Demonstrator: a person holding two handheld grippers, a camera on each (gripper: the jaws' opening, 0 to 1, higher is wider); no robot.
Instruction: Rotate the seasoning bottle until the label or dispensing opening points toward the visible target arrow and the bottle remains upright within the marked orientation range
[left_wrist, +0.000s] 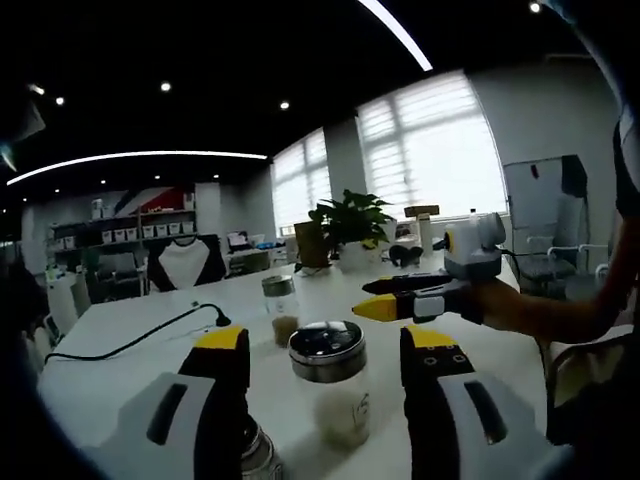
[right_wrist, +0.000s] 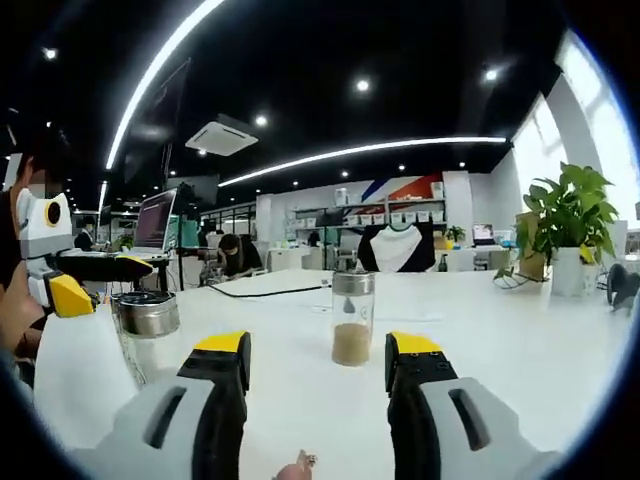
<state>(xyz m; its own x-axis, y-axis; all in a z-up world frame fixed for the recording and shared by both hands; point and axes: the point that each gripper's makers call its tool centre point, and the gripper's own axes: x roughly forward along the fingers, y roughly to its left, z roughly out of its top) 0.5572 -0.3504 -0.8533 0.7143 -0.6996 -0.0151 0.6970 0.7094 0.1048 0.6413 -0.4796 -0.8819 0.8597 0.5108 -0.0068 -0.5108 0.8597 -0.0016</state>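
On the white table (right_wrist: 500, 340), the left gripper (left_wrist: 325, 360) stands spread around a steel-lidded seasoning bottle (left_wrist: 330, 385) (not touching it). The right gripper (right_wrist: 315, 365), also spread, faces a second upright jar (right_wrist: 352, 317) just ahead.

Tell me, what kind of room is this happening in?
Most likely an open-plan office or lab. A long white table carries a leafy green potted plant, an open laptop sits near someone working, and wall shelves of white boxes line the back under recessed ceiling lights.
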